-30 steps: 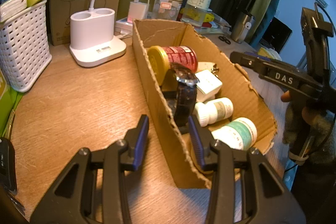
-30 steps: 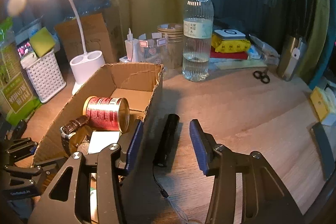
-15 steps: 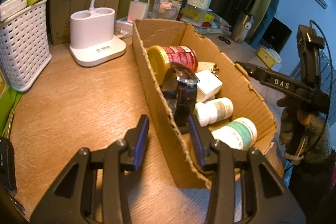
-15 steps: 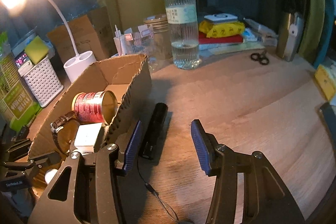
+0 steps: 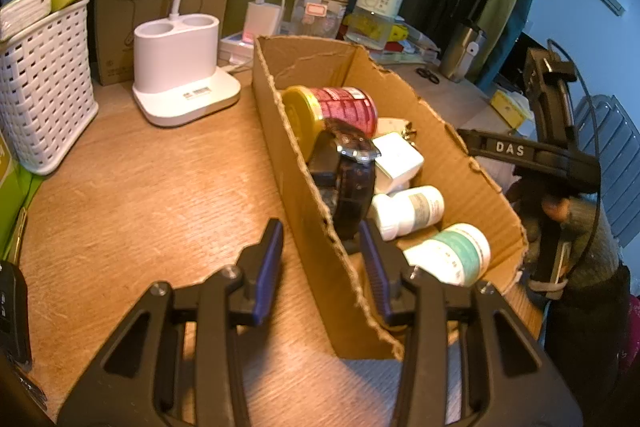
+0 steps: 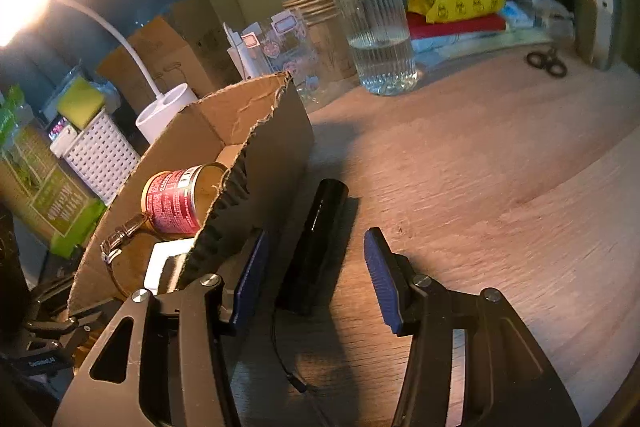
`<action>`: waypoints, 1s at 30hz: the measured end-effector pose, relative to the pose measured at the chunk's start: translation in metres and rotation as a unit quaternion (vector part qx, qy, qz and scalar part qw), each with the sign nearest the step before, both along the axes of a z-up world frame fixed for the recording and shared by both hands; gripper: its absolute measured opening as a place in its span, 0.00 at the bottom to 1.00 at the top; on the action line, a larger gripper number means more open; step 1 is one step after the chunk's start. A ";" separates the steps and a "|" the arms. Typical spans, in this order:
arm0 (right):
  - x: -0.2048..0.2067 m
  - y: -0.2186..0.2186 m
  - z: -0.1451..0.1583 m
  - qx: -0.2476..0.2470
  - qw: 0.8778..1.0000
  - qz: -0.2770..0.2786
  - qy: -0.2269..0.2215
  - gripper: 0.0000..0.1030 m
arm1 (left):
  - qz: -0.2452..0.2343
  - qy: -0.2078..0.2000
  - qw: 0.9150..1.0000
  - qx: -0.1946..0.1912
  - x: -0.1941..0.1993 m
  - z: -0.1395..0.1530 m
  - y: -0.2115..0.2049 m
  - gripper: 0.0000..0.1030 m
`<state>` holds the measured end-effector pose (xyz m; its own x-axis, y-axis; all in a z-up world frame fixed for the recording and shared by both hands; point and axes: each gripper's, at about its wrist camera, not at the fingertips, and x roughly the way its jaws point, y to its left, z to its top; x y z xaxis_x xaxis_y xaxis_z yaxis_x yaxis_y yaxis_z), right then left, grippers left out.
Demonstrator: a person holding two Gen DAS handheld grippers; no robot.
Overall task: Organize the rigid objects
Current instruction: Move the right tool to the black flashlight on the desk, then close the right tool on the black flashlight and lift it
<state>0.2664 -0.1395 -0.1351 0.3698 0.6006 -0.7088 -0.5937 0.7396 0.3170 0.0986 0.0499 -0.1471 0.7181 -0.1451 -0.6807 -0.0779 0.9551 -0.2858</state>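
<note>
**Beside the box, a torch waits to be lifted**

On the tabletop [image 6: 480, 163], just outside the box [image 6: 276, 155], our right hand-held gripper [image 6: 312, 275] straddles a black torch [image 6: 316, 247] lying lengthwise along the cardboard wall. Its jaws stand spread, one to each side of the barrel and neither pad touching it; the inner pad sits hard by the wall. A thin lanyard [image 6: 286, 367] trails from the torch's near end toward us.

Our left hand-held gripper [image 5: 320, 267] sits astride the box's opposite wall, one finger outside, one inside near the watch [image 5: 352, 179]. The gap between its pads looks wider than the cardboard, so we cannot tell from the view whether they press on it; we judge it is there to steady the box.

Inside already lie a red can [image 5: 336, 107], a white adapter [image 5: 400, 159] and two pill bottles [image 5: 412, 207].

To do this well, we think the right jaws should sink until the pads bracket the barrel's middle, clear of the cardboard edge, then close squarely across it. A round, smooth body may roll or slip, so a centred grip matters. On the lift, we would watch the lanyard does not snag the torn rim.
</note>
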 end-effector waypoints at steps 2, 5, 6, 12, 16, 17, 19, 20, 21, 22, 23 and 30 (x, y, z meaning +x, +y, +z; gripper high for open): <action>0.003 -0.005 -0.003 0.012 1.000 -0.003 0.009 0.52 | 0.000 0.000 1.000 0.000 0.000 0.000 0.000 0.41; 0.008 -0.011 -0.008 0.011 1.000 -0.020 0.022 0.51 | 0.002 0.000 1.000 -0.001 0.000 0.000 0.001 0.41; 0.009 -0.011 -0.009 0.006 0.999 -0.022 0.023 0.51 | 0.002 0.000 1.000 -0.001 0.000 0.000 0.001 0.41; 0.004 0.005 -0.010 -0.029 1.000 -0.005 0.001 0.51 | 0.003 0.000 1.000 -0.001 0.000 0.000 0.001 0.41; 0.003 0.009 -0.010 -0.059 0.998 -0.020 -0.021 0.51 | 0.002 0.000 1.000 -0.001 0.000 0.000 0.002 0.41; 0.002 0.011 -0.010 -0.072 0.997 -0.021 -0.029 0.51 | 0.002 0.000 1.000 -0.001 0.000 0.000 0.002 0.41; 0.000 0.016 -0.011 -0.098 0.994 -0.023 -0.044 0.49 | 0.002 0.000 1.000 -0.001 0.000 0.000 0.002 0.41; 0.000 0.017 -0.012 -0.108 0.993 -0.025 -0.049 0.48 | 0.002 0.000 1.000 -0.001 0.000 0.000 0.002 0.41; 0.000 0.018 -0.012 -0.115 0.992 -0.027 -0.054 0.45 | 0.002 0.000 1.000 -0.001 0.000 0.000 0.002 0.41; 0.000 0.018 -0.013 -0.120 0.991 -0.029 -0.057 0.43 | 0.002 0.000 1.000 -0.001 0.000 0.000 0.002 0.41; 0.000 0.018 -0.013 -0.121 0.991 -0.029 -0.058 0.41 | 0.003 0.000 1.000 -0.001 0.000 0.000 0.002 0.41; 0.006 0.025 -0.015 -0.132 0.989 -0.029 -0.065 0.33 | 0.002 0.000 1.000 -0.001 0.000 0.000 0.002 0.42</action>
<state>0.2725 -0.1143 -0.1502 0.4965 0.3766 -0.7821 -0.5714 0.8200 0.0321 0.0987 0.0519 -0.1474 0.7191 -0.1427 -0.6801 -0.0824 0.9543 -0.2874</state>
